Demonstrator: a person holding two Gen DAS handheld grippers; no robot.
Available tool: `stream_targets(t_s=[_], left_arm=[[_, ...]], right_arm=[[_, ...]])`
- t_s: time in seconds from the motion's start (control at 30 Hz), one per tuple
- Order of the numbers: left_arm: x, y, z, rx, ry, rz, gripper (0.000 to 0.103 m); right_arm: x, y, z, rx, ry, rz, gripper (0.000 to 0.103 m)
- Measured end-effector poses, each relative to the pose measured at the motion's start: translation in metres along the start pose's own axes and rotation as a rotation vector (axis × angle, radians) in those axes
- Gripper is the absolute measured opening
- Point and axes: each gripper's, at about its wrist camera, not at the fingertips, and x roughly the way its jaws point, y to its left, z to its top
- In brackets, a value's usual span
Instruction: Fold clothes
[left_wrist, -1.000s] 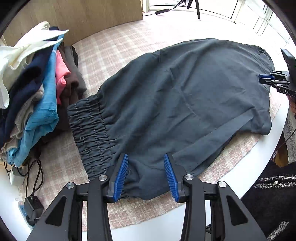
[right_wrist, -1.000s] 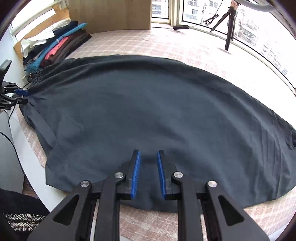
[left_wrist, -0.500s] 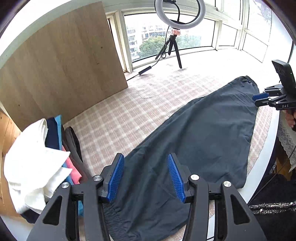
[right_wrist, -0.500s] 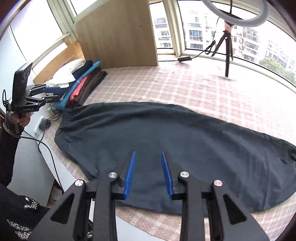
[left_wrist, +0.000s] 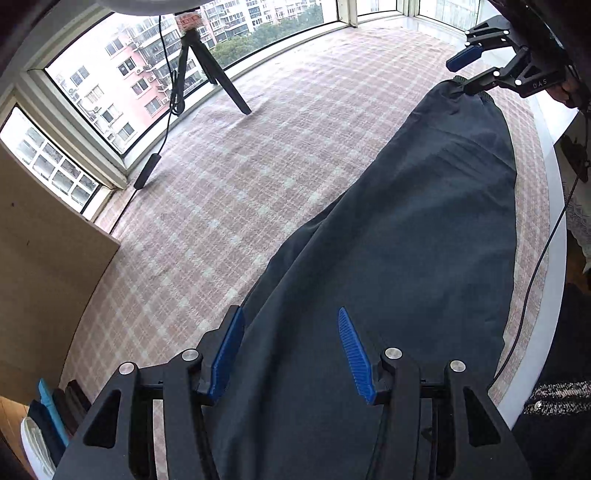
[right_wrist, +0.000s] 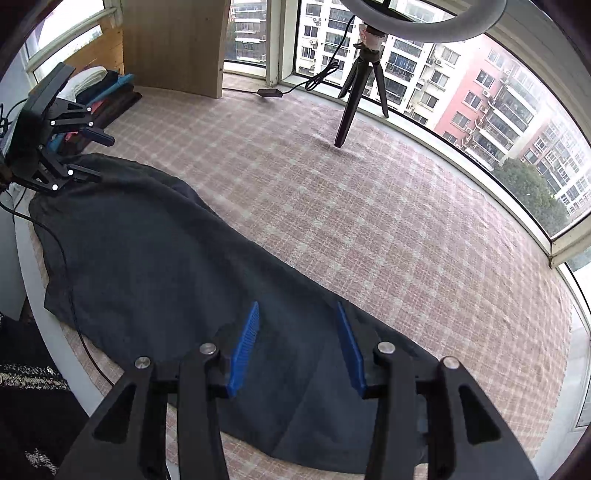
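Setting: high-rise apartment sunroom. Curved bay window (right_wrist: 480, 122) far beyond the fingers shows residential towers; pink plaid tablecloth (left_wrist: 258, 184); black ring-light tripod (right_wrist: 354, 92) ahead.

1 dark garment (left_wrist: 406, 258), 2 grippers (left_wrist: 291, 354), 1 tripod (right_wrist: 360, 79).

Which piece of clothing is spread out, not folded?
The dark grey garment, flat on the checked cloth; the others sit folded in the pile by the wooden board.

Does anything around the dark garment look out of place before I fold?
One oddity: a thin black cable trails across the near-left part of the dark grey fabric garment, so a fold might catch it. Otherwise it lies fairly flat on the pink checked cloth, under both open grippers.
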Motion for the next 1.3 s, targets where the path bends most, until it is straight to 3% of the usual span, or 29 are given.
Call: stream_targets(t_s=[0.13, 0.23, 0.37, 0.47, 0.53, 0.57, 0.63, 0.73, 0.83, 0.9, 1.07, 1.17, 1.23, 1.3], left_arm=[[0.037, -0.003, 0.018, -0.022, 0.052, -0.042, 0.051], [0.055, 0.003, 0.022, -0.050, 0.075, -0.088, 0.051], [0.073, 0.009, 0.025, -0.063, 0.121, -0.104, 0.051], [0.081, 0.012, 0.028, -0.073, 0.129, -0.136, 0.051], [0.084, 0.011, 0.028, -0.067, 0.133, -0.144, 0.050], [0.085, 0.011, 0.028, -0.064, 0.136, -0.151, 0.045], [0.084, 0.008, 0.025, -0.052, 0.133, -0.169, 0.031], [0.079, 0.004, 0.019, -0.036, 0.131, -0.173, 0.025], [0.072, -0.003, 0.010, -0.022, 0.134, -0.196, 0.023], [0.069, -0.008, 0.003, -0.011, 0.141, -0.214, 0.023], [0.072, -0.015, -0.011, -0.012, 0.171, -0.206, 0.026], [0.074, -0.017, -0.015, -0.023, 0.175, -0.207, 0.026], [0.073, -0.020, -0.018, -0.021, 0.175, -0.204, 0.027], [0.072, -0.023, -0.020, -0.021, 0.175, -0.201, 0.028]], right_arm=[[0.061, -0.019, 0.012, -0.093, 0.073, 0.047, 0.043], [0.092, -0.030, 0.019, -0.129, 0.088, 0.137, 0.043], [0.110, -0.016, 0.019, -0.247, 0.098, 0.223, 0.043], [0.111, -0.003, 0.015, -0.325, 0.079, 0.226, 0.042], [0.109, 0.002, 0.012, -0.350, 0.061, 0.217, 0.020], [0.106, 0.003, 0.011, -0.346, 0.053, 0.221, 0.007], [0.099, 0.004, 0.008, -0.342, 0.031, 0.217, 0.007], [0.085, 0.007, 0.001, -0.357, -0.010, 0.170, 0.006], [0.070, 0.005, -0.004, -0.347, -0.030, 0.180, 0.006], [0.064, 0.004, -0.009, -0.344, -0.009, 0.241, 0.006], [0.072, 0.018, -0.028, -0.347, 0.159, 0.367, 0.010], [0.057, -0.001, -0.017, -0.257, 0.108, 0.434, 0.021], [0.051, -0.020, -0.006, -0.202, 0.058, 0.401, 0.030], [0.051, -0.035, 0.006, -0.186, 0.034, 0.320, 0.031]])
